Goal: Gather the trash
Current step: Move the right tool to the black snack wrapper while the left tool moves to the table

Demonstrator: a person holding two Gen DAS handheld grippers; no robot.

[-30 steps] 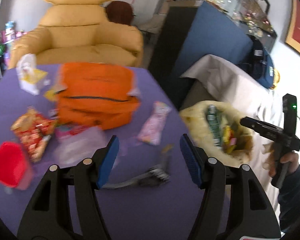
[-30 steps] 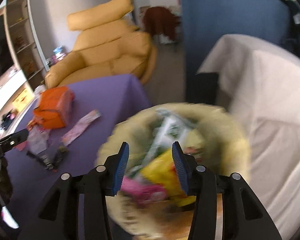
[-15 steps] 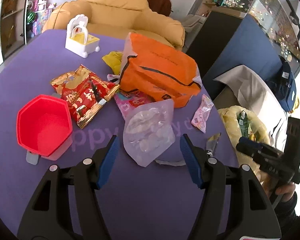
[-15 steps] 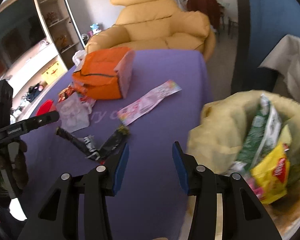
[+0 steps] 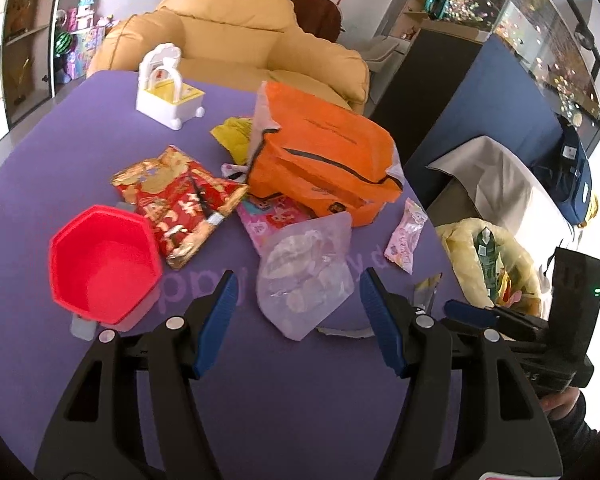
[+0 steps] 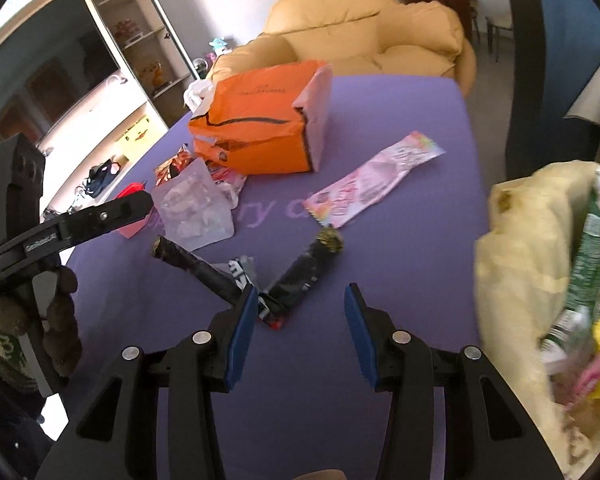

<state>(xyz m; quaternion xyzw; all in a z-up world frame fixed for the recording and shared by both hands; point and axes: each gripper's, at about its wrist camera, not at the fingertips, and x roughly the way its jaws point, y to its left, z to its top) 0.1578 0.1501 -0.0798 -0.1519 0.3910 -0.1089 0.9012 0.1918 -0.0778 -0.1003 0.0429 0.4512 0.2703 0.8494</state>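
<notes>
A purple tabletop (image 5: 28,184) is strewn with litter, and a yellow-lined trash bag (image 6: 512,240), already part full, stands off its right edge. Near the middle lies an orange pouch (image 5: 324,160), with a red snack packet (image 5: 180,204) and a clear plastic wrapper (image 5: 304,276) in front of it. The left gripper (image 5: 296,320) hovers wide and empty, framing the clear wrapper. The right gripper (image 6: 300,320), also wide and empty, hangs over a black wrapper (image 6: 300,280). Each should probably lower flat before closing, so the pads pinch film rather than skid over it.
</notes>
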